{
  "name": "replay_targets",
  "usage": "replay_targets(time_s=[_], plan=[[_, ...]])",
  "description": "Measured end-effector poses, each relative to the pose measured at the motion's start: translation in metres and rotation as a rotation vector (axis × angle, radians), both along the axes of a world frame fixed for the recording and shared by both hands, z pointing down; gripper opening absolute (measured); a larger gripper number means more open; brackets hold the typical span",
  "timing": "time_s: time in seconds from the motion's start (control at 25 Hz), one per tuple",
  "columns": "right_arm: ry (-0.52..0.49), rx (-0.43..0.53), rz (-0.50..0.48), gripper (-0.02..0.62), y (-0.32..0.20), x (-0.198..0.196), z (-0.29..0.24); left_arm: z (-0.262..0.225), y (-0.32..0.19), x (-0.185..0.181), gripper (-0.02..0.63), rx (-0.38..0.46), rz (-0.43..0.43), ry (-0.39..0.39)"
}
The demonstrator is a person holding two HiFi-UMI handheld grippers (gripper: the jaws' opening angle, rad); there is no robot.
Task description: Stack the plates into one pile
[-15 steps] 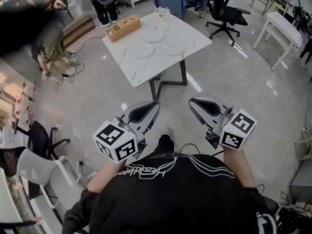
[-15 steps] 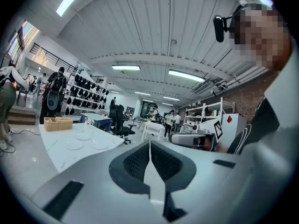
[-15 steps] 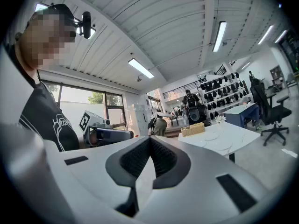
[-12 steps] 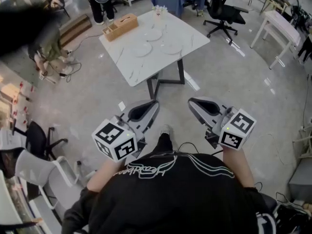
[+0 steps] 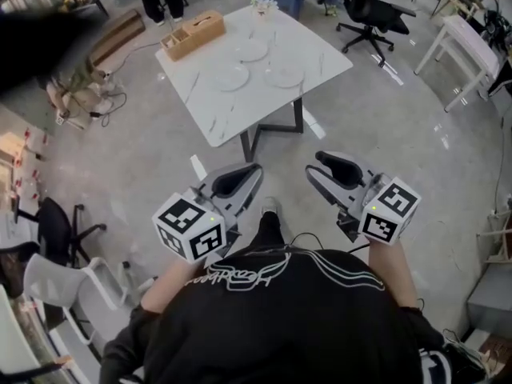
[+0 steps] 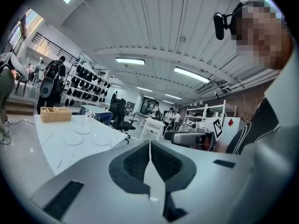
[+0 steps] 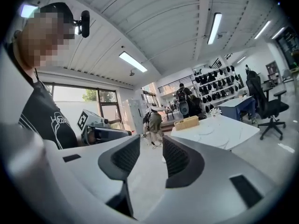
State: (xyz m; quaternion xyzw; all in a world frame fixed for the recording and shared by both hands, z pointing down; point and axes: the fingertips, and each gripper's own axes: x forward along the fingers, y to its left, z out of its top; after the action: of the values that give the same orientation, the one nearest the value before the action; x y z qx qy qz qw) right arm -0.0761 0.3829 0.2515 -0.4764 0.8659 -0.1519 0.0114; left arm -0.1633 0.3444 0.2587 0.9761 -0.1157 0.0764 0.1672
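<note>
Three white plates lie apart on the white marble table (image 5: 240, 118): one at the back (image 5: 253, 50), one at the left (image 5: 230, 77), one at the right (image 5: 285, 76). The table stands well ahead of me across bare floor. My left gripper (image 5: 253, 170) is held at waist height, shut with nothing between its pads (image 6: 150, 143). My right gripper (image 5: 314, 166) is beside it, open and empty (image 7: 152, 146). Both point towards the table. The plates (image 6: 83, 130) show small and far in the left gripper view, and the table (image 7: 219, 129) in the right gripper view.
A wooden box (image 5: 192, 34) sits at the table's back left corner, with a small white item (image 5: 264, 6) at the back edge. Black office chairs (image 5: 368, 6) and a white side table (image 5: 468, 46) stand to the right. Chairs (image 5: 64, 238) and cables (image 5: 104, 102) are on the left.
In the head view the table has come slightly nearer and shifted up. Both grippers stay in front of my body; the right gripper's jaws look more parted than before.
</note>
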Motion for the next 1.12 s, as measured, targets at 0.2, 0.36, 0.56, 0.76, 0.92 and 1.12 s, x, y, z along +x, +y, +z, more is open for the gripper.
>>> replay_targets(time_s=[0.2,0.36,0.56,0.76,0.92,1.12], plan=[[0.01,-0.025,0.023,0.226,-0.054,0.022,0.01,0.012,-0.056,0.019,0.032,-0.031,0.01,-0.016],[0.014,-0.06,0.037,0.259,-0.104,0.044,0.019,0.018,-0.107,0.041,0.032,-0.053,0.032,-0.035],[0.034,-0.14,0.076,0.282,-0.161,0.076,0.04,0.033,-0.167,0.07,0.032,-0.079,0.064,-0.071],[0.041,-0.195,0.098,0.285,-0.215,0.103,0.057,0.056,-0.228,0.095,0.032,-0.111,0.08,-0.1],[0.053,-0.221,0.12,0.286,-0.249,0.124,0.074,0.079,-0.265,0.113,0.032,-0.105,0.097,-0.143],[0.035,-0.266,0.149,0.285,-0.278,0.148,0.103,0.106,-0.301,0.131,0.032,-0.118,0.094,-0.196]])
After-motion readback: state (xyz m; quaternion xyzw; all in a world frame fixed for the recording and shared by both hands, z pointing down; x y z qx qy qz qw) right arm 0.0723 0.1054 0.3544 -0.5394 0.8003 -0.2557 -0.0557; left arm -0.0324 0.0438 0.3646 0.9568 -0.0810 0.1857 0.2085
